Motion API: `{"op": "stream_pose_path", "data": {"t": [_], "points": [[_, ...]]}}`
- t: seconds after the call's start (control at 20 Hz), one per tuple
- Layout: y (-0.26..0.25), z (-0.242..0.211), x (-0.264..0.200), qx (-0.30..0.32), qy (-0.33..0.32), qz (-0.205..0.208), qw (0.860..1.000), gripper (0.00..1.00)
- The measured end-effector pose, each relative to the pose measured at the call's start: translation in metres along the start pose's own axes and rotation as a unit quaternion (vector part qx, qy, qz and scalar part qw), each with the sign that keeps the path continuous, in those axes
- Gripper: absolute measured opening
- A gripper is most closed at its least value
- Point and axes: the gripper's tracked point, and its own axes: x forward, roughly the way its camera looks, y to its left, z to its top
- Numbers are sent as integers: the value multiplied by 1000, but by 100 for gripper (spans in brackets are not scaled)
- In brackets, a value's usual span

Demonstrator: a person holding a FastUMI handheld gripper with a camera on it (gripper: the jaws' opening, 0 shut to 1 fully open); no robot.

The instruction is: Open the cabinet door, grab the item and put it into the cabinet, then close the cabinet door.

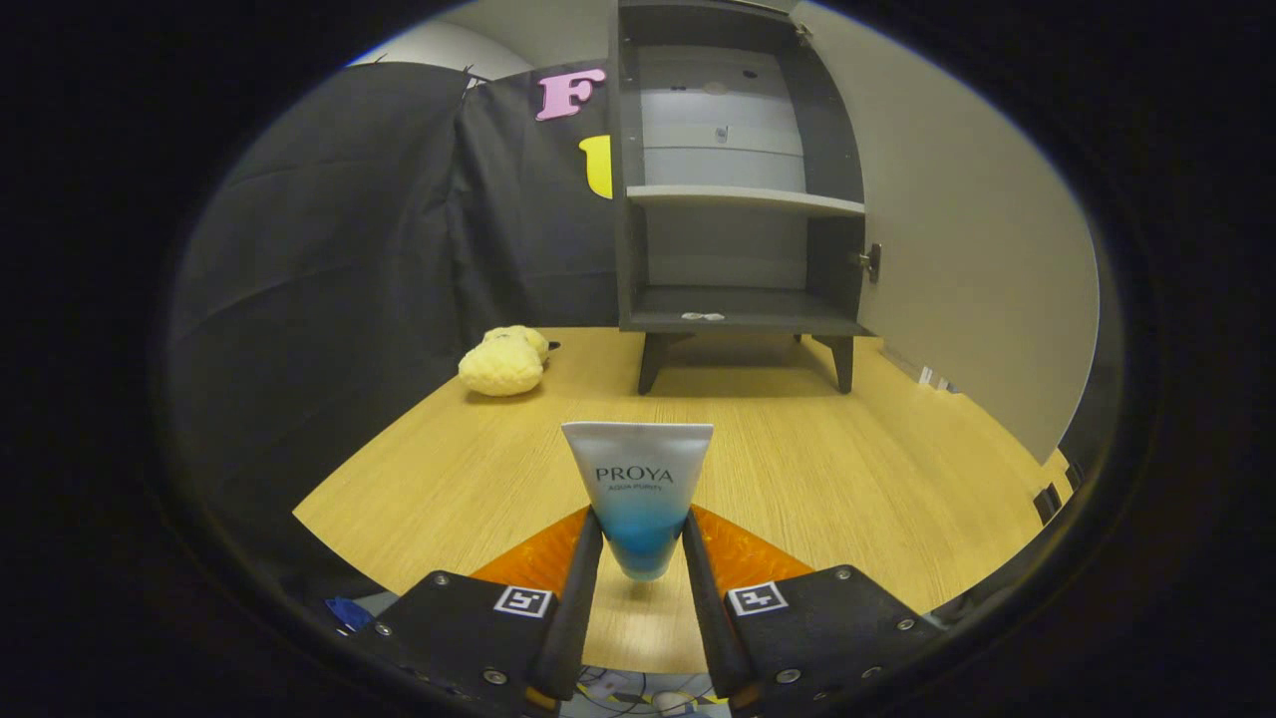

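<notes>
A white-to-blue cosmetic tube (638, 489) stands upright, cap end down, between my fingertips over the wooden table (827, 479). My gripper (641, 534) is shut on the tube, with both fingers pressing on its lower blue part. Beyond it, at the table's far side, stands the dark grey cabinet (733, 170) on short legs. Its door (957, 249) is swung wide open to the right. The upper shelf (743, 199) is bare, and only a small pale speck (703, 316) lies on the bottom board.
A yellow plush toy (504, 363) lies on the table left of the cabinet's legs. Black cloth hangs as the booth's wall at the left. The table's front edge runs just under my fingers.
</notes>
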Motion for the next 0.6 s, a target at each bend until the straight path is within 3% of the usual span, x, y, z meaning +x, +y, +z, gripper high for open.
{"op": "stream_pose_path", "data": {"t": [0.6], "points": [[-50,148,-6,-6,-86,-15,996,50]]}}
